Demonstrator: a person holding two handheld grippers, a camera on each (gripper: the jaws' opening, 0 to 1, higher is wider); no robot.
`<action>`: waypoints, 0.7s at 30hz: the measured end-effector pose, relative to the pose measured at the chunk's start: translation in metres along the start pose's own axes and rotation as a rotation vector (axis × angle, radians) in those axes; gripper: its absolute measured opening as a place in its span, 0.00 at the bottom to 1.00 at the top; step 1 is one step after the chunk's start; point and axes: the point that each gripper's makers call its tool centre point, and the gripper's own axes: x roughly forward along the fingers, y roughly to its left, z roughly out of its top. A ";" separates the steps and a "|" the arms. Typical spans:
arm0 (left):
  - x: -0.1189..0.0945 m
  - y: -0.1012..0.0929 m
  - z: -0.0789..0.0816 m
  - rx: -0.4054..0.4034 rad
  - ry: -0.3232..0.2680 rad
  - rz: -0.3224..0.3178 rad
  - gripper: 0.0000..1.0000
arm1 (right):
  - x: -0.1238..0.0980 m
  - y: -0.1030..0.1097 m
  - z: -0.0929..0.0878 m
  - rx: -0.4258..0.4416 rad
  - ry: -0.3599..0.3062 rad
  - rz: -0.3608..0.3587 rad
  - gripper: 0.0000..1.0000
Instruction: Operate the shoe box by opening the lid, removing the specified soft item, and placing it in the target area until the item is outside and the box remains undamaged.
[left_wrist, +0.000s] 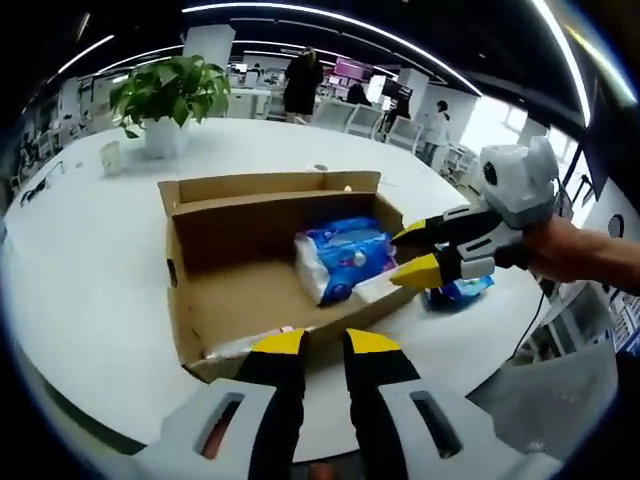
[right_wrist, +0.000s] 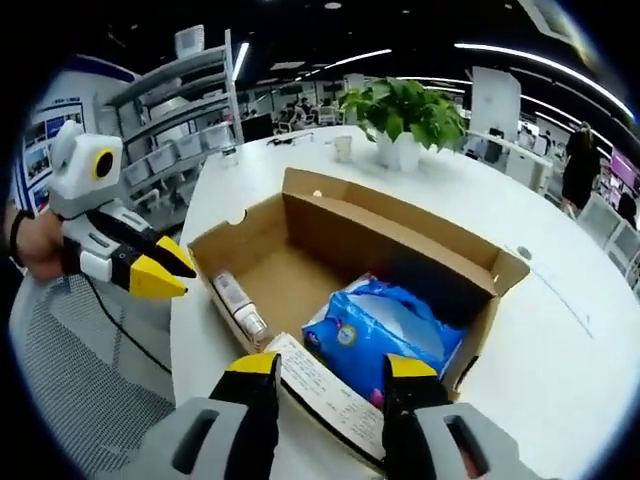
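Note:
An open cardboard shoe box (left_wrist: 200, 300) (right_wrist: 300, 225) lies on a white table, its lid flap standing up along one long side. Inside rests a soft blue plastic pack (left_wrist: 343, 255) (right_wrist: 385, 335). A small white tube (right_wrist: 240, 300) lies along one inner wall. My right gripper (left_wrist: 413, 253) (right_wrist: 332, 370) is open at the box's end wall, its yellow tips right beside the blue pack, nothing between them. My left gripper (left_wrist: 326, 345) (right_wrist: 165, 270) hovers just outside the opposite end of the box, jaws a little apart and empty.
A second blue pack (left_wrist: 462, 292) lies on the table outside the box, behind the right gripper. A potted plant (left_wrist: 165, 100) (right_wrist: 405, 115) and a paper cup (left_wrist: 110, 158) (right_wrist: 343, 148) stand farther off. The white table (left_wrist: 90, 260) has open surface around the box. People stand in the background.

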 end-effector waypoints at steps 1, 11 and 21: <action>-0.001 0.000 0.002 0.001 -0.004 -0.001 0.13 | 0.001 -0.004 0.000 -0.034 0.012 -0.012 0.38; -0.002 0.002 0.004 -0.030 -0.016 -0.010 0.13 | 0.027 -0.024 0.005 -0.202 0.141 0.035 0.55; -0.001 -0.003 0.002 -0.041 -0.011 -0.028 0.13 | 0.057 -0.037 -0.001 -0.271 0.306 0.102 0.64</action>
